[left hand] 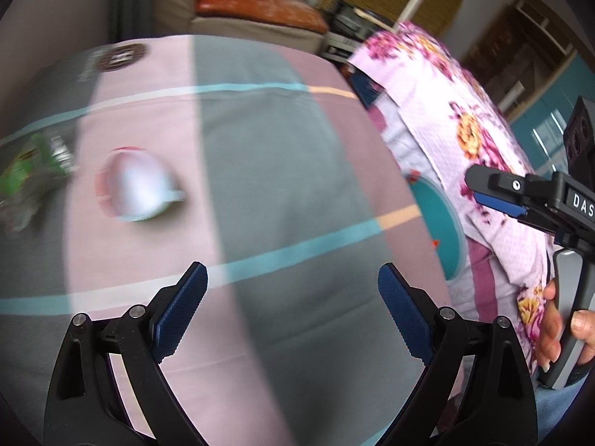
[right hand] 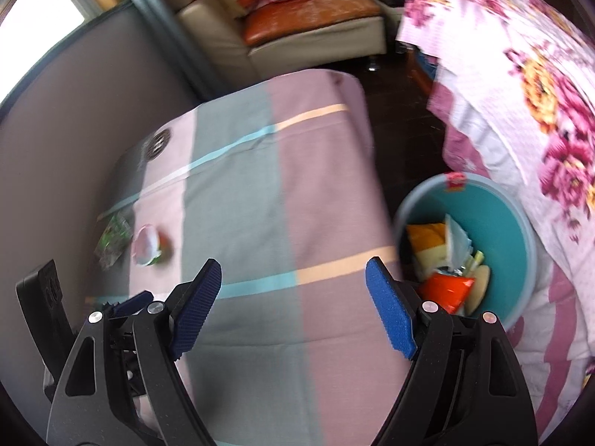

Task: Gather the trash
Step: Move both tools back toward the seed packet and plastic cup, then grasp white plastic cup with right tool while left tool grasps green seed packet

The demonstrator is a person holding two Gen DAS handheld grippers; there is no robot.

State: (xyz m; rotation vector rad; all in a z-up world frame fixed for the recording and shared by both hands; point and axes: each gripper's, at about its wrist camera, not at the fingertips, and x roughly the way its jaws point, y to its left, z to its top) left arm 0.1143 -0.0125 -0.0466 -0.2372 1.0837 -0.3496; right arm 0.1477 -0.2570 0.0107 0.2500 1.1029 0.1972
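Honestly, with both the left gripper [left hand: 293,308] and right gripper [right hand: 293,303] gaping wide and empty, the flimsy cup [left hand: 139,189] and green wrapper [left hand: 33,171] across the cloth could skid away instead of reaching the bin [right hand: 520,223].

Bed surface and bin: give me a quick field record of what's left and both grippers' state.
left gripper: open, empty
right gripper: open, empty
white cup: on its side on the striped sheet
green wrapper: beside the cup, on the sheet
teal bin: right of the bed, holds wrappers already
remaining: cup, wrapper
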